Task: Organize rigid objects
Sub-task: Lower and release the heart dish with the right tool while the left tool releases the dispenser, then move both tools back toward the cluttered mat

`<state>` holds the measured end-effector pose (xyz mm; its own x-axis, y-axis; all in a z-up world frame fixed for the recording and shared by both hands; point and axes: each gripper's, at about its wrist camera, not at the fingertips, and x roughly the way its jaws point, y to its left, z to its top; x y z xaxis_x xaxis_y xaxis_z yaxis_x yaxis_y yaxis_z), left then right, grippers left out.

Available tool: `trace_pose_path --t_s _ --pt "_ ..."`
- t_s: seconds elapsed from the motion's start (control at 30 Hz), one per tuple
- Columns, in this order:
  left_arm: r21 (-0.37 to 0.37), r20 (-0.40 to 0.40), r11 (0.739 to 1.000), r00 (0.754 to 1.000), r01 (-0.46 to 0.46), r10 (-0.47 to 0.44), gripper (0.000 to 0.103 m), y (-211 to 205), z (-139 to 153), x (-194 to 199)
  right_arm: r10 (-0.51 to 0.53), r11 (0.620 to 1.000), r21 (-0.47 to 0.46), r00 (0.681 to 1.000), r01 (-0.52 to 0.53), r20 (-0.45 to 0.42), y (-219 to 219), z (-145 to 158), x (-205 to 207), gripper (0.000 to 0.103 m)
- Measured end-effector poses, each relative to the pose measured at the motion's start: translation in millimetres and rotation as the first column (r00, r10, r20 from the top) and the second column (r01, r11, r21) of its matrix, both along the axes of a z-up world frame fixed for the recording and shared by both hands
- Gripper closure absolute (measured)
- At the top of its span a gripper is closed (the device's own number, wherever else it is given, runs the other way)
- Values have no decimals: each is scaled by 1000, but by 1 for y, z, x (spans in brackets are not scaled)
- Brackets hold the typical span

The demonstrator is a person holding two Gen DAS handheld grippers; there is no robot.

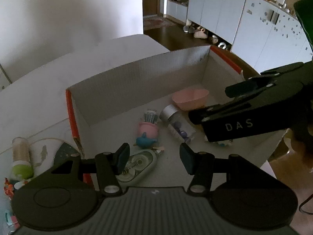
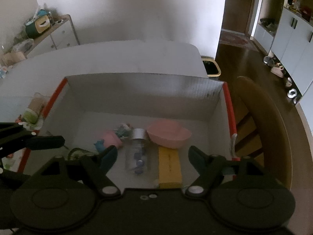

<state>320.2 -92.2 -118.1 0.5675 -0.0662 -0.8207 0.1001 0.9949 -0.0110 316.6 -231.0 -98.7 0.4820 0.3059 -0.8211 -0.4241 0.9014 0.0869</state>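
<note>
A white cardboard box with red edges [image 1: 117, 82] [image 2: 144, 90] holds a pink bowl [image 1: 190, 98] [image 2: 169, 135], a clear jar with a silver lid [image 1: 177, 124] [image 2: 138, 152], a pink and blue toy [image 1: 147, 133] [image 2: 109, 139], a correction tape dispenser [image 1: 138, 166] and a yellow block [image 2: 169, 168]. My left gripper [image 1: 154, 156] is open and empty above the box's near side. My right gripper [image 2: 152, 157] is open and empty over the jar and yellow block; it also shows in the left wrist view [image 1: 209, 103].
Left of the box on the white table [image 1: 39, 90] lie a beige bottle with a green cap [image 1: 20, 158] and small colourful items. A wooden chair [image 2: 260, 117] stands right of the box. White cabinets [image 1: 234, 19] and shoes line the far wall.
</note>
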Motion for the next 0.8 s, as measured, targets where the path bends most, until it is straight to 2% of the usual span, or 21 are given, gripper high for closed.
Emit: trace_pose_path --t_s 0.53,0.8 --pt "-52 106 999 994 -5 11 47 8 37 -40 16 996 91 997 -22 74 1 37 -41 16" --pt "-62 158 998 987 -21 30 46 25 53 -66 28 989 138 992 -45 122 9 55 -64 10"
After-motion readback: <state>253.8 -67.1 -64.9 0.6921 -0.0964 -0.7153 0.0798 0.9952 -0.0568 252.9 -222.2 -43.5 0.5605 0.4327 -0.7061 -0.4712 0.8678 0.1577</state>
